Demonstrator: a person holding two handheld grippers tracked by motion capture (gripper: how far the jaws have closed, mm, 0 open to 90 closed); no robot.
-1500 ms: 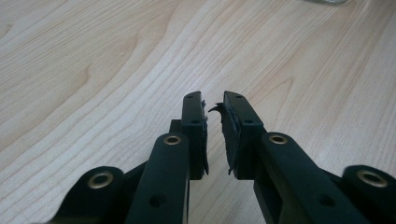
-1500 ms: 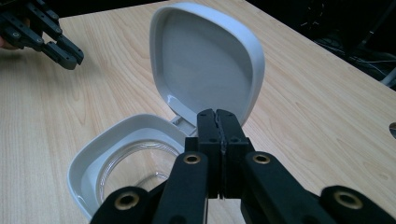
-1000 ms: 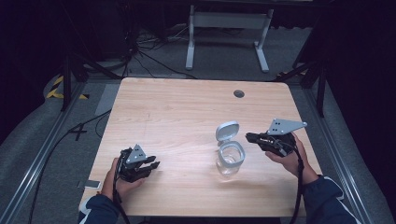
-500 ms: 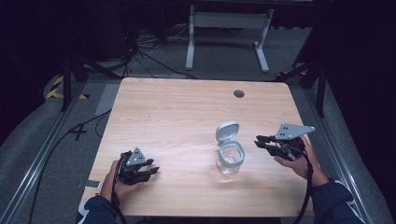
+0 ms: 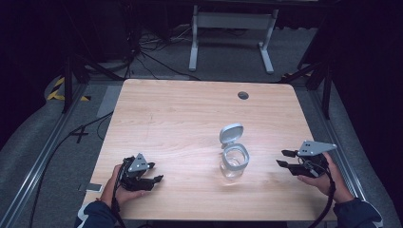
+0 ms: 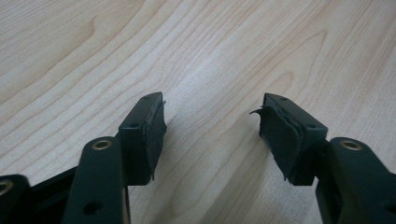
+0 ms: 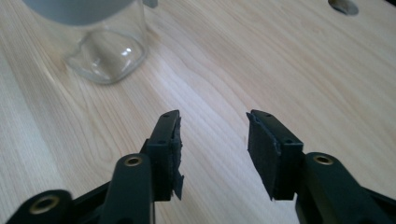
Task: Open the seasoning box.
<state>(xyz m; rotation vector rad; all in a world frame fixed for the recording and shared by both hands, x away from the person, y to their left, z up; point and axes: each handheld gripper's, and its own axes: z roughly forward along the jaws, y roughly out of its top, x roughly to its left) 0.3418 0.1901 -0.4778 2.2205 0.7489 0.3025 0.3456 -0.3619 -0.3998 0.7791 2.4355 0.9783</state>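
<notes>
A clear glass jar [image 5: 234, 162] stands right of the table's middle, its grey flip lid [image 5: 231, 133] tipped up and back. In the right gripper view the jar [image 7: 105, 51] sits at the upper left, apart from the jaws. My right gripper [image 5: 281, 158] is low over the wood to the jar's right, pointing left at it. Its jaws [image 7: 214, 119] have just been opening and hold nothing. My left gripper [image 5: 155, 172] rests near the front left edge, well away from the jar. Its jaws [image 6: 212, 105] have also just been opening, with bare wood between them.
The wooden table [image 5: 180, 114] has a round cable hole [image 5: 243, 95] at its far right, also seen in the right gripper view [image 7: 343, 5]. A white metal stand [image 5: 228, 23] and cables lie on the floor behind. A rail runs along the left side.
The right gripper has drawn away from the jar, rightward and toward the near edge, and its jaws have spread. The left gripper stayed in place and its jaws have widened too.
</notes>
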